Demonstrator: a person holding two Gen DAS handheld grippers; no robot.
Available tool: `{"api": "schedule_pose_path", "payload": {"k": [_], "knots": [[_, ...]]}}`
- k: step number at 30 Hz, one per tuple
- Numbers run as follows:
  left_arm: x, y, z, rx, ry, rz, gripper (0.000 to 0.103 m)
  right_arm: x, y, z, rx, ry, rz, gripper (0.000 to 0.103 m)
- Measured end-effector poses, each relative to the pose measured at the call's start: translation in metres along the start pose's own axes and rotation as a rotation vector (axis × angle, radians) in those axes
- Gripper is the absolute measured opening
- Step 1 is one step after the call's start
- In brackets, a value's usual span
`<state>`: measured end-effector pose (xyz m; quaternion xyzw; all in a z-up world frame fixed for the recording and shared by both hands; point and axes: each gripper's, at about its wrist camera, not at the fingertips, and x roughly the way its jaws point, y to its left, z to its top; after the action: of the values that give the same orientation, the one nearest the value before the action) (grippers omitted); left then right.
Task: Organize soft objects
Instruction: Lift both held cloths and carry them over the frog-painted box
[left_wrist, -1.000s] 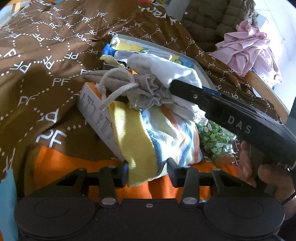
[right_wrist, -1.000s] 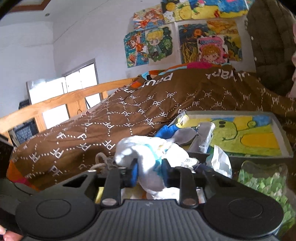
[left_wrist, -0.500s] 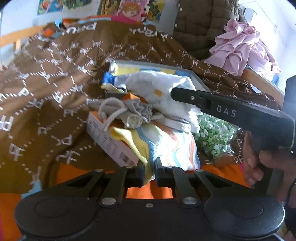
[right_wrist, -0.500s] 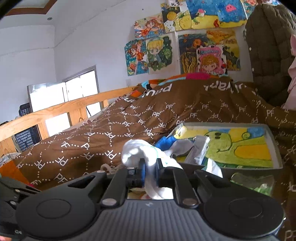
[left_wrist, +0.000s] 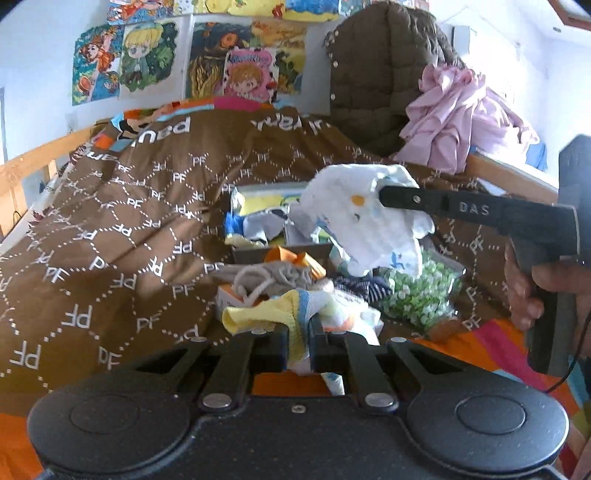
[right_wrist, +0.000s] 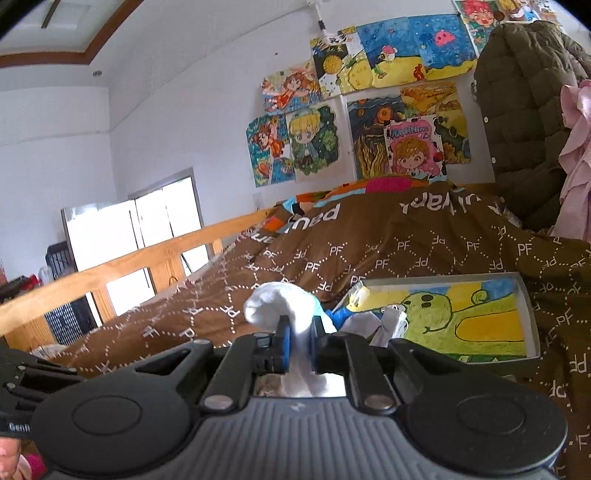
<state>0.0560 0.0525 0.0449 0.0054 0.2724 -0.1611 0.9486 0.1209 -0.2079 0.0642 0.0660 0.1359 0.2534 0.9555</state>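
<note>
**A:** While both grippers grip cloth, which step is this?

**B:** I think it is the picking-up step. On the big brown bed cover (left_wrist: 122, 221) sits a box lid (right_wrist: 528, 321) with a green drawing. The right gripper (right_wrist: 298, 341) has its jaws clamped on a white cloth (left_wrist: 365, 221), held up in the air. The left gripper (left_wrist: 297, 345) has its jaws clamped on a yellow striped cloth (left_wrist: 266, 314) at the pile.

**A:** What next?

**B:** Maybe pull them apart gently and find each a place.

**A:** Do the views differ?

**B:** The left view shows the whole white cloth hanging, and a bag of green bits (left_wrist: 417, 291). The right view shows only its top.
</note>
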Motion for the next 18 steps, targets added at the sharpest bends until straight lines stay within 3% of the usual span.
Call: {"api": "schedule_pose_path", "payload": {"k": [18], "knots": [[-0.024,-0.004,0.060,0.020,-0.203,-0.031,0.010,-0.011,-0.010,0.010,0.053,-0.065,-0.016,0.011]]}}
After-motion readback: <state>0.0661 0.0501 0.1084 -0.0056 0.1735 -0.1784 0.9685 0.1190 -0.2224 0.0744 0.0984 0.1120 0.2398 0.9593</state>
